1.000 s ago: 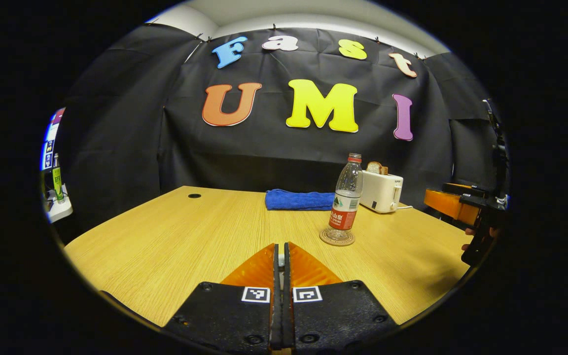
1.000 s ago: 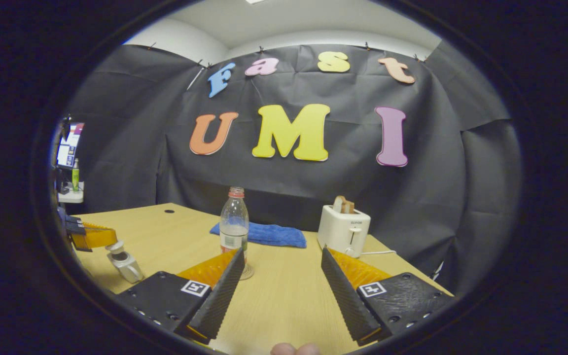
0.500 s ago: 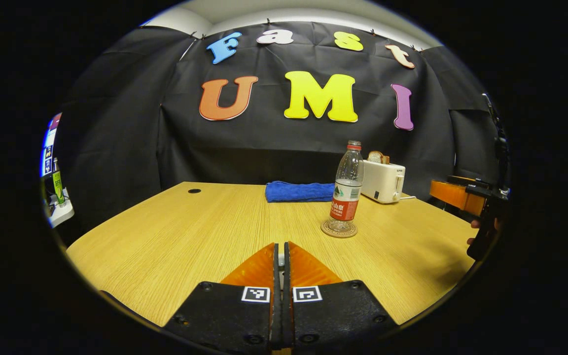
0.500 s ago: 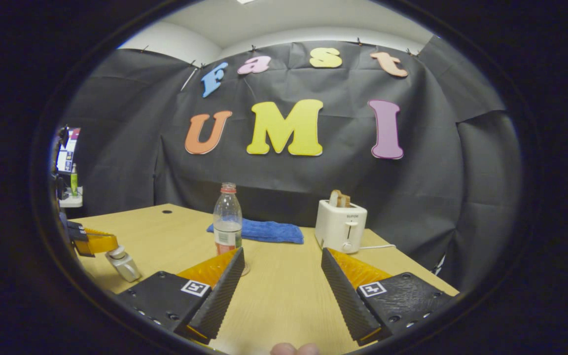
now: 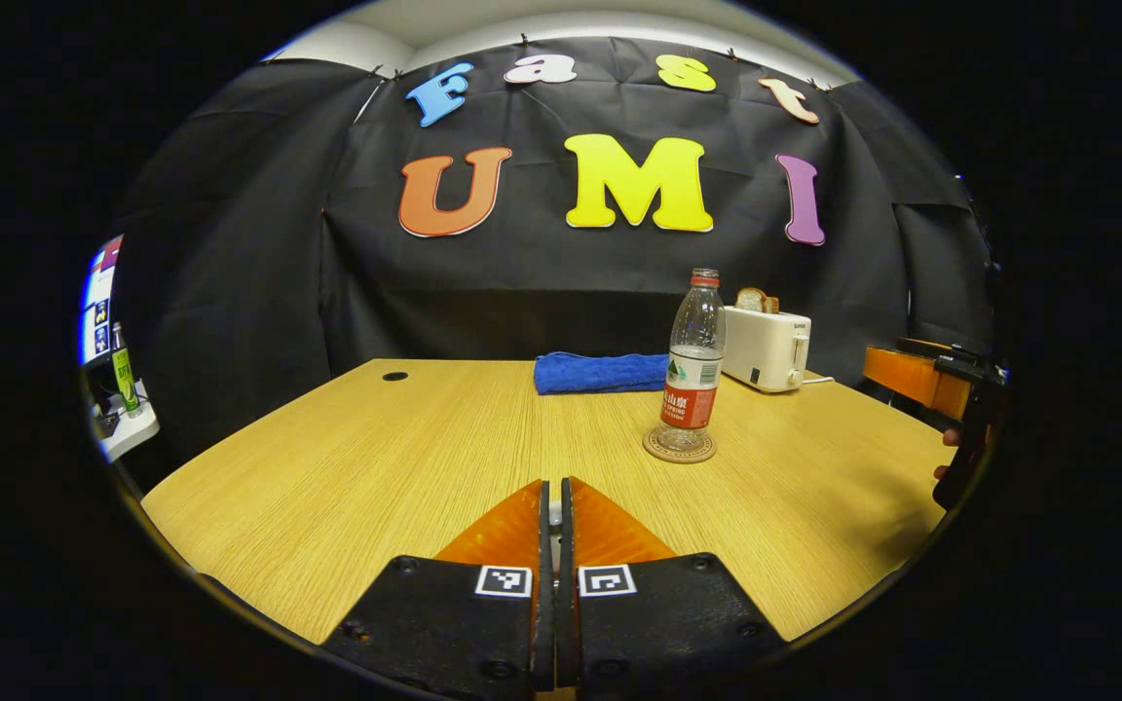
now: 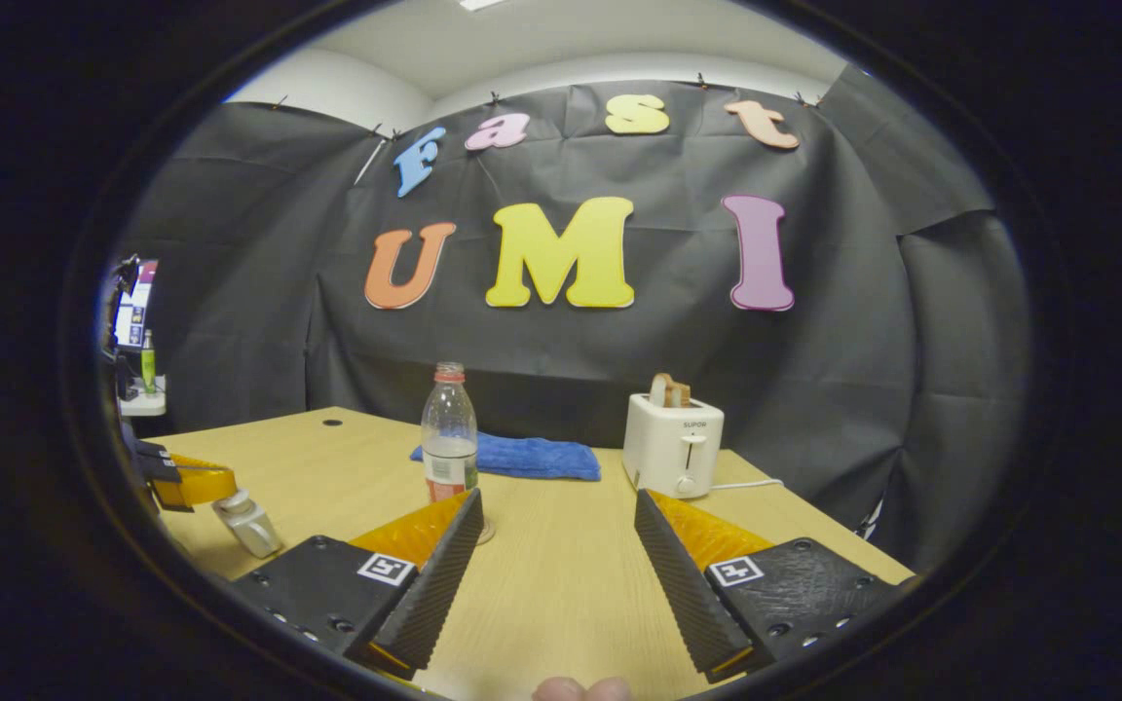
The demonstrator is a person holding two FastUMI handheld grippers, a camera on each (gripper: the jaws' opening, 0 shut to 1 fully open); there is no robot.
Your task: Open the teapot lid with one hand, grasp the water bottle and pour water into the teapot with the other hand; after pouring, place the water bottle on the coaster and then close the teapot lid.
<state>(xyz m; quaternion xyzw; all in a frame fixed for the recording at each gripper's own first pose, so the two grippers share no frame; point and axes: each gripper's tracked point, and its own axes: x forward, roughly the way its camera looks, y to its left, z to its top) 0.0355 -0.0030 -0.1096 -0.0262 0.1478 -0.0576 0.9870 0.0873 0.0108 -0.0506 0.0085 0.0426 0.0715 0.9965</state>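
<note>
**Bottle on coaster, one pair of jaws shut, one wide**

We see the water bottle [image 5: 691, 365] upright on the coaster [image 5: 680, 447], mid-table [image 5: 376, 458]; its label is too small to read. Our left gripper [image 5: 551, 506] has its jaws pressed together, empty. Our right gripper [image 6: 556, 545] holds its jaws wide apart, touching nothing. A toaster [image 6: 673, 445] stands far right.

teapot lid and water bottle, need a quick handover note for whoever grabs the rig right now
Left claw: shut, gripping what looks like the teapot lid, held above the table.
Right claw: open, empty.
Water bottle: upright on the coaster, partly full.
Done, apparently: lid off, bottle parked on the coaster.
Left: set the lid back on the teapot.
</note>
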